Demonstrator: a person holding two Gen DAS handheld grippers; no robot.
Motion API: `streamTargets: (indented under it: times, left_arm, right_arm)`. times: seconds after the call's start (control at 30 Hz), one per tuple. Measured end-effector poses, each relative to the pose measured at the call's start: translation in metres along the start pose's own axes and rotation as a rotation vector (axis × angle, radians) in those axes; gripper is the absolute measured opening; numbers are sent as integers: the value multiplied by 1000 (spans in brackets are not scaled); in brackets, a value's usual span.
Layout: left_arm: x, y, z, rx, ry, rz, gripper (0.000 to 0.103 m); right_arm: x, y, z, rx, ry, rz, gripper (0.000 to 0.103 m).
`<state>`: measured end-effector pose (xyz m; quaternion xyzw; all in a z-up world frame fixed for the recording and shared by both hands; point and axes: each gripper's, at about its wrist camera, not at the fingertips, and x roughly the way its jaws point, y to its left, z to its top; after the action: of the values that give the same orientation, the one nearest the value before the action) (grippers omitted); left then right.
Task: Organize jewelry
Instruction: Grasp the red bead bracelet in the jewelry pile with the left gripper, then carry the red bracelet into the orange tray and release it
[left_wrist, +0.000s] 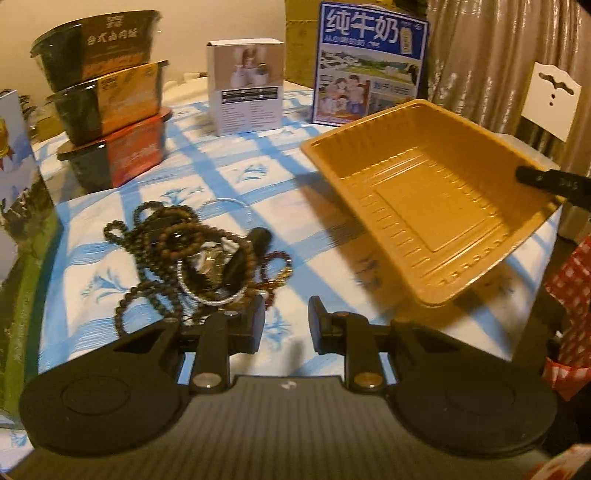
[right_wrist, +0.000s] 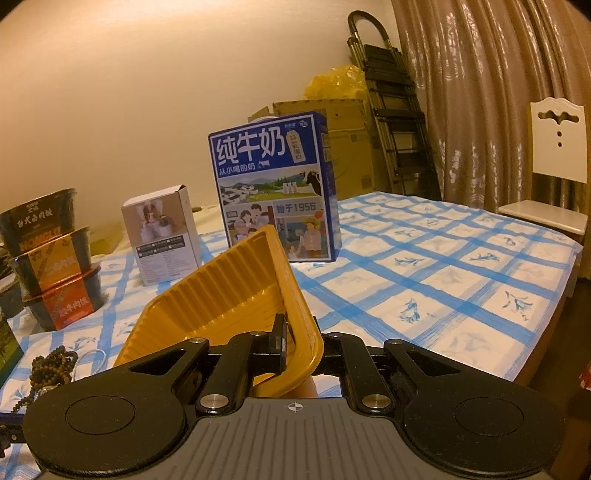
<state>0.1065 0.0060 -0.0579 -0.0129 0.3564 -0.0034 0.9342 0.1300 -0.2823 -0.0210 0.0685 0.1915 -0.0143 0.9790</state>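
Blue checks, mustard plastic, dark beads

The bench cloth (left_wrist: 229, 166) is white with blue checks and small blue sprigs; the tray (left_wrist: 436, 199) is mustard yellow; the beaded strands (left_wrist: 177, 251) are dark brown, one red; the milk carton (right_wrist: 273, 184) is blue.

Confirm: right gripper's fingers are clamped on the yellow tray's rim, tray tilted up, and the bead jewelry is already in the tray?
Not quite. The right gripper does clamp the tilted yellow tray by its rim, but the tray is empty. The bead jewelry lies heaped on the tablecloth beside it, as the left wrist view shows.
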Motion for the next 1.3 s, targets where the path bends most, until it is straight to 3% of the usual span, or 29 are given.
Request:
streamTargets:
  times: [0.37, 0.77, 1.0, 1.3]
  left_arm:
    - [15, 5, 8, 21, -4, 31, 19]
    - [56, -15, 19, 171, 13, 1, 16]
    - [84, -10, 22, 187, 70, -19, 12]
    - [71, -9, 27, 162, 27, -41, 5]
  right_arm:
    - [0, 0, 0, 3, 2, -1, 10]
    - [0, 0, -1, 9, 3, 0, 10]
    - [1, 0, -2, 14, 5, -1, 10]
    - [1, 0, -1, 14, 6, 0, 10]
